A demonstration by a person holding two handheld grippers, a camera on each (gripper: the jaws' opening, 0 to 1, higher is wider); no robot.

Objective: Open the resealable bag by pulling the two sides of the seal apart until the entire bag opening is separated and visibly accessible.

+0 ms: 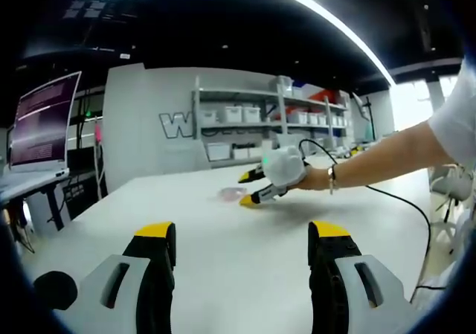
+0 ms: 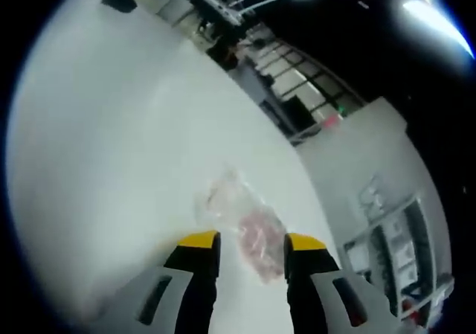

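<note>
Resealable bag point(image 2: 245, 226) first: it lies flat on the white table point(image 2: 111, 140), a clear plastic pouch with pinkish contents bunched toward one end and an emptier, crinkled end beyond that. In my right gripper view it sits just past the yellow tips of my right gripper point(image 2: 253, 243), reaching partly into the gap between the two jaws; those jaws stand a moderate way apart and clasp nothing, and I cannot tell whether either tip touches the plastic. I cannot make out the seal, so I cannot say whether the bag's mouth is closed or parted. In my left gripper view the same bag point(image 1: 232, 193) is a small pale pink patch far across the table point(image 1: 245, 267), with my right gripper point(image 1: 250, 187) just beside it, its yellow tips pointing down toward the tabletop, gripped in my white-gloved hand point(image 1: 286, 167); my forearm with a wristband reaches in from the right side of that view, and a dark cable point(image 1: 416, 215) trails from the hand over the table. My left gripper point(image 1: 242, 241) hangs well apart from the bag, low over bare tabletop, its jaws spread wide and empty. Beyond the table I see a monitor point(image 1: 44, 118) with a purple-tinted screen and shelving point(image 1: 268, 122) stacked with white bins.
</note>
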